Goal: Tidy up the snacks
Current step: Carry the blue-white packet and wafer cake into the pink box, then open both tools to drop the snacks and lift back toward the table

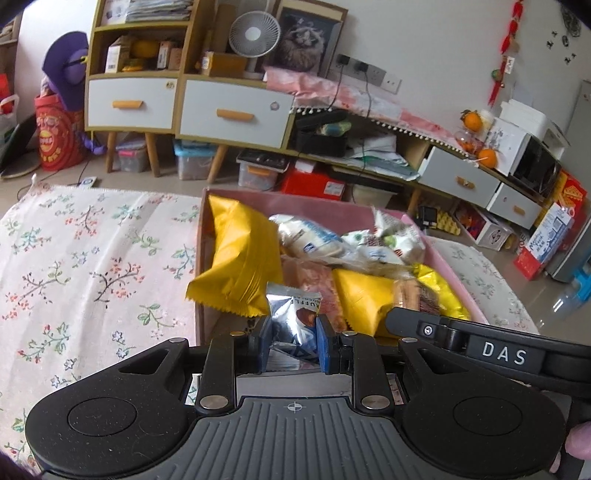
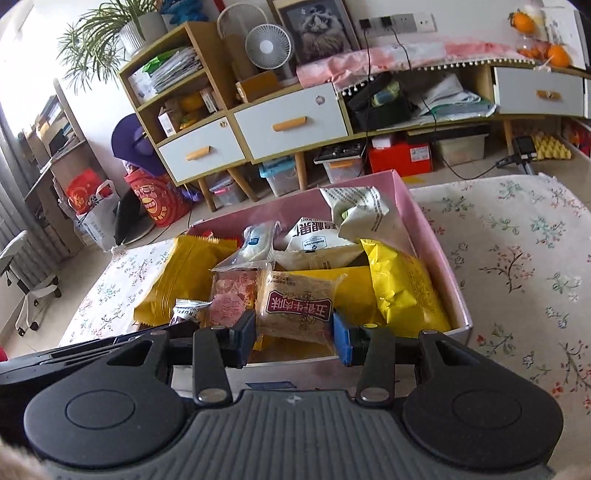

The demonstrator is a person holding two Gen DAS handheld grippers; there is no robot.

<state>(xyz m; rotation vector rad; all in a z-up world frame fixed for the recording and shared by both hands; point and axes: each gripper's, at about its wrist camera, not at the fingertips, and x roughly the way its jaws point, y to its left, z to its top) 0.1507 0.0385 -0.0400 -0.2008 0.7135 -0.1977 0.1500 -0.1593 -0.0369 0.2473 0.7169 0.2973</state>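
Room: a low cabinet (image 2: 258, 122) with white drawers and orange handles stands along the back wall, with a small white fan (image 2: 268, 46) and a framed cat picture (image 2: 319, 27) on top and plastic bins on the floor under it.
Table: a table covered by a flowered cloth (image 1: 92, 266) carries the box; the cloth shows on both sides of it.
Box: a pink box (image 2: 432, 243) sits on the cloth, open at the top and crowded with wrapped snacks.
Yellow packs: a big yellow bag (image 1: 236, 258) leans over the box's left wall; a crinkled yellow bag (image 2: 402, 288) lies against the right wall.
White packs: several white wrapped snacks (image 2: 317, 240) are piled at the far end of the box.
Pink pack: a pink wrapped snack (image 2: 231, 299) lies near the front, between the big yellow bag and the brown-labelled one.
Left gripper: the left gripper (image 1: 293, 343) is clamped on a silver and blue snack packet (image 1: 291, 321), its blue pads pressing both sides, just over the box's near edge.
Right gripper: the right gripper (image 2: 295, 334) has its fingers apart, one on each side of a clear-wrapped snack with a brown label (image 2: 299, 310) at the front of the box; whether the pads touch it I cannot tell.
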